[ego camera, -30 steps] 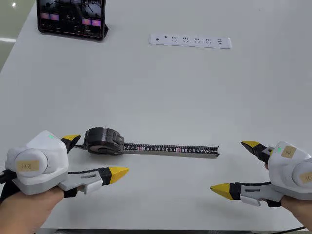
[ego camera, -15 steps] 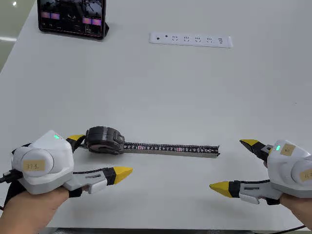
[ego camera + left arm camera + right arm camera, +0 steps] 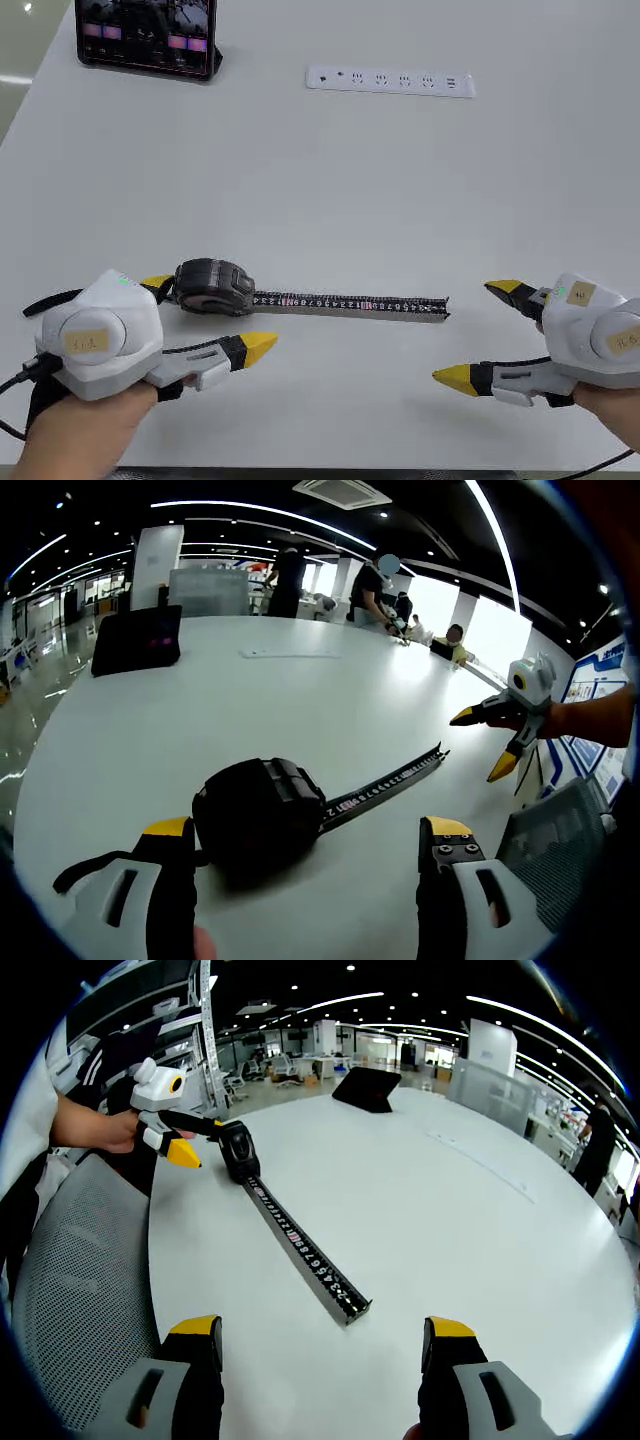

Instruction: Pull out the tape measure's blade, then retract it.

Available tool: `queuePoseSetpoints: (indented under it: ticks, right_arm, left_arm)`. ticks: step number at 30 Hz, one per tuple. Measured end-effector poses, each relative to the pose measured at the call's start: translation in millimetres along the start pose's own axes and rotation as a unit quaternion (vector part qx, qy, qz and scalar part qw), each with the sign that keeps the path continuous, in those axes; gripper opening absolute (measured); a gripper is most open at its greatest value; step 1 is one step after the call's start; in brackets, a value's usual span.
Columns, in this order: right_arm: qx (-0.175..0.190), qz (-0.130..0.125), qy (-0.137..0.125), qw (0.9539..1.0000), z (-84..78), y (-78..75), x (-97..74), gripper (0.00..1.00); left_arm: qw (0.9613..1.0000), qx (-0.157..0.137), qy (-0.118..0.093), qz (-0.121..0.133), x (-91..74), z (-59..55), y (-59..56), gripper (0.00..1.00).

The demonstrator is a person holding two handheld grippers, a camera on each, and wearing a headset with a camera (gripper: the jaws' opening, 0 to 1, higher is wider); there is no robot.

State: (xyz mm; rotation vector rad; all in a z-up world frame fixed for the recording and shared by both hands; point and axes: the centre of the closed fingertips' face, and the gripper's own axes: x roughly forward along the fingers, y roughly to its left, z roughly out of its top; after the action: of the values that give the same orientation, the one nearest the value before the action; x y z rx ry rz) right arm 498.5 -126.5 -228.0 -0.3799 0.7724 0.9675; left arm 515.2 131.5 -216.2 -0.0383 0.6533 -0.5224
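A black tape measure [image 3: 213, 288] lies on the white table [image 3: 330, 190], its blade [image 3: 350, 303] drawn out to the right and flat on the surface. My left gripper [image 3: 206, 313] is open, one yellow tip behind the case and one in front of it, not closed on it. In the left gripper view the case [image 3: 262, 810] sits between the jaws of the left gripper [image 3: 308, 828]. My right gripper [image 3: 475, 332] is open, just right of the blade's end. In the right gripper view the blade's hook end [image 3: 352, 1310] lies just ahead of the right gripper [image 3: 322, 1326].
A dark tablet [image 3: 150, 35] stands at the table's far left and a white power strip [image 3: 390, 82] lies at the far middle. The table's front edge runs just below both hands. A grey mesh chair [image 3: 80, 1290] stands beside the table. People stand far off.
My left gripper has moved a little to the right, so its jaws now flank the case more closely. The right gripper has barely shifted. Tape measure and blade lie as before.
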Motion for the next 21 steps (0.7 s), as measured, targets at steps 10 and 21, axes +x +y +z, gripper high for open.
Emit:
queuePoseSetpoints:
  ticks: [10, 21]
  right_arm:
    - [-0.027, 0.016, 0.016, 0.9994, 3.5, -8.3, 1.3, 0.68]
    - [-0.049, 0.026, 0.028, 0.9981, 6.0, -12.8, 1.3, 0.58]
  left_arm:
    - [0.9987, -0.021, -0.003, 0.046, 8.0, -0.2, 11.4, 0.81]
    - [0.9966, -0.032, 0.0, 0.077, 14.3, -0.9, 18.3, 0.78]
